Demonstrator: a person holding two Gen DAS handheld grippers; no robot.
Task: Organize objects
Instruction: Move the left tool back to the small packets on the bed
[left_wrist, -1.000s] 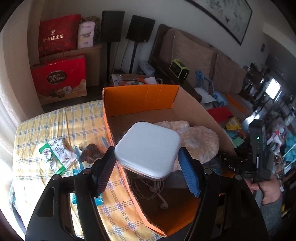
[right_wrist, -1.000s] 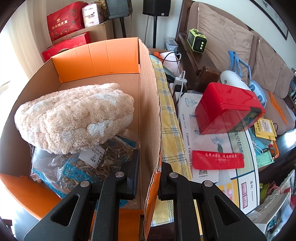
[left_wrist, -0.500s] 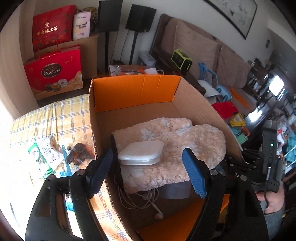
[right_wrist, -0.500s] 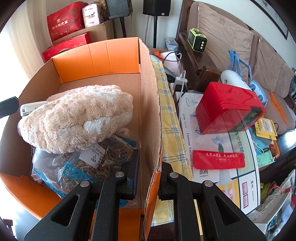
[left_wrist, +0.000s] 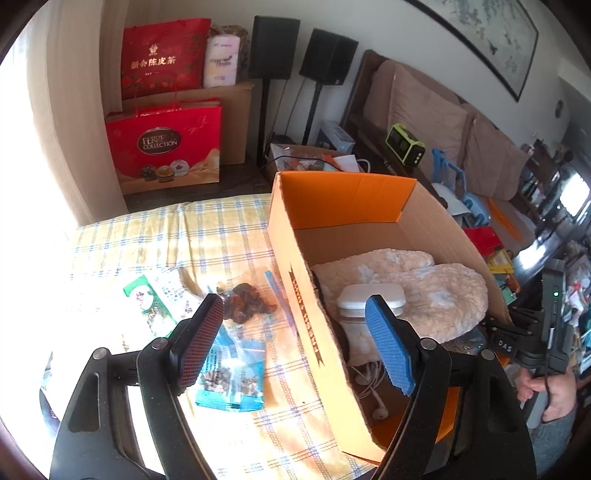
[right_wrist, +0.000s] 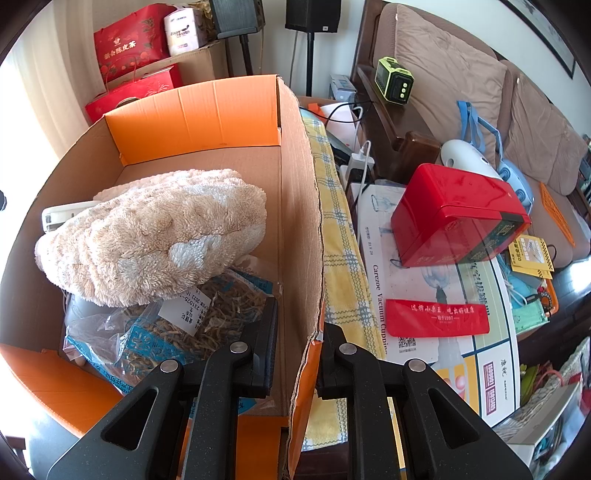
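White case (left_wrist: 370, 296) dropped onto fleece in box; left tongs (left_wrist: 295, 347) wide, empty; right tongs (right_wrist: 295, 354) clamping box wall (right_wrist: 301, 229).

A cardboard box (left_wrist: 321, 325), open-topped with orange inner flaps, stands on the yellow checked cloth. Inside, a fluffy beige plush (right_wrist: 155, 232) lies across the middle, and a flat white rounded case (left_wrist: 371, 295) rests level on the plush's near-left part. Under the plush, a clear bag of dried strips (right_wrist: 177, 321) with a white label, and white earphones (left_wrist: 369, 384) coiled on the box floor. Outside, left of the box: a blue snack packet (left_wrist: 231, 376), dark dried pieces (left_wrist: 245, 306) and a green-white sachet (left_wrist: 147, 299) lie flat.
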